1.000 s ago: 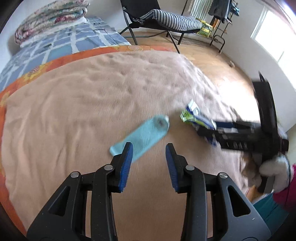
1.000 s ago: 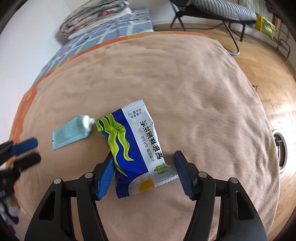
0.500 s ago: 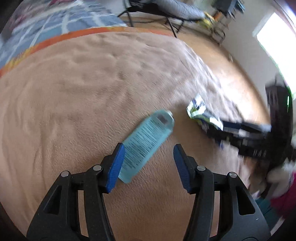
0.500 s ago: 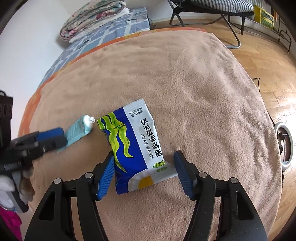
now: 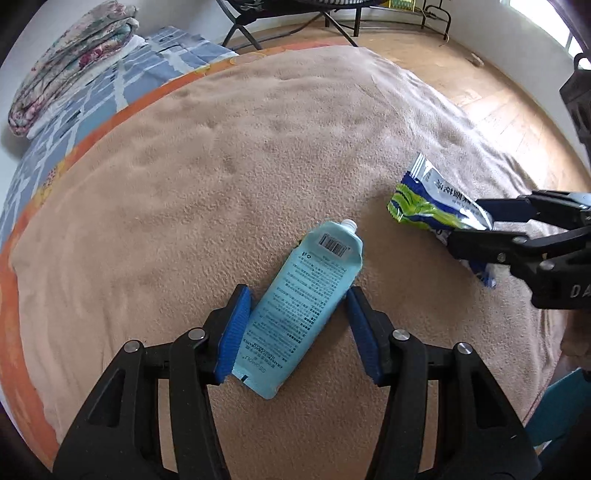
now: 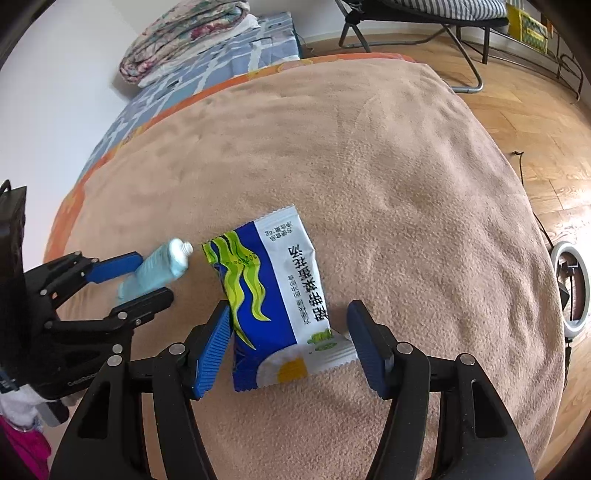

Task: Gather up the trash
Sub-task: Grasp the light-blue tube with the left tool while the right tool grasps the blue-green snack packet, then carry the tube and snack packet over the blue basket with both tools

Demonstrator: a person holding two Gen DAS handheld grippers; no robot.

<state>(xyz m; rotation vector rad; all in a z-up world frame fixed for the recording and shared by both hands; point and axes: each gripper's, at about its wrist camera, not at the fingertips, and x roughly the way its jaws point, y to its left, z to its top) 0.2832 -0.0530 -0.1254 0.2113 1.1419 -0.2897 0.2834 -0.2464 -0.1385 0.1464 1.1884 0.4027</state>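
A flat light-blue tube (image 5: 303, 306) with a white nozzle lies on the tan blanket (image 5: 184, 206). My left gripper (image 5: 297, 325) is open with its blue pads on either side of the tube, which lies flat on the blanket. A blue, white and green snack packet (image 6: 277, 295) lies to the right of the tube. My right gripper (image 6: 288, 336) is open around the packet's lower half. The tube also shows in the right wrist view (image 6: 159, 269), and the packet in the left wrist view (image 5: 432, 206).
The blanket covers a bed with an orange border (image 5: 22, 236) and a blue patterned sheet (image 5: 74, 99). A folded floral quilt (image 6: 184, 33) lies at the head. Wooden floor (image 6: 535, 122), a striped folding chair (image 6: 424, 14) and a ring light (image 6: 570, 288) are to the right.
My left gripper has moved forward and down so the tube now lies between its pads. My right gripper has stayed around the packet.
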